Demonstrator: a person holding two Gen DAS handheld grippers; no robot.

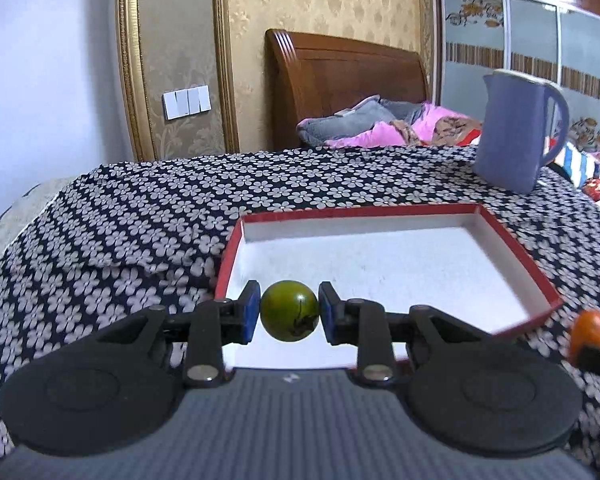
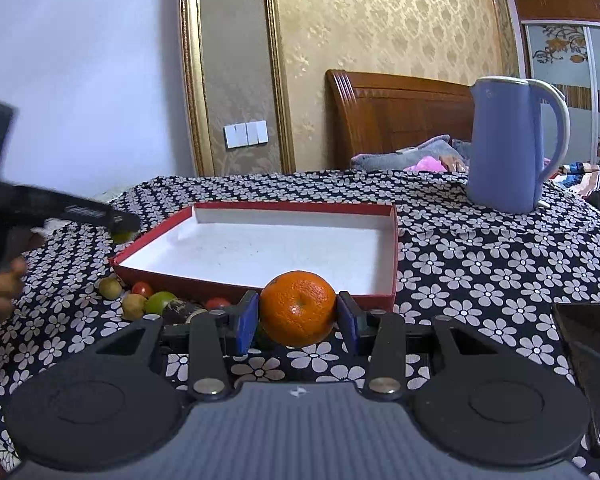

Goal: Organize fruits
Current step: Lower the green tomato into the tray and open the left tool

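My left gripper (image 1: 289, 312) is shut on a small round green fruit (image 1: 289, 311), held above the near left corner of a shallow red box with a white inside (image 1: 516, 240). My right gripper (image 2: 298, 316) is shut on an orange tangerine (image 2: 298, 308), just in front of the near wall of the red box (image 2: 392, 240). The tangerine also shows at the right edge of the left wrist view (image 1: 590, 330). Several small green and red fruits (image 2: 148, 300) lie on the cloth by the box's near left side. The left gripper's body (image 2: 80, 212) shows at the left of the right wrist view.
A blue kettle (image 2: 508, 144) stands at the far right of the flowered tablecloth (image 2: 480, 280). A dark phone (image 2: 592, 344) lies at the near right. A bed with a wooden headboard (image 1: 340, 80) is behind the table.
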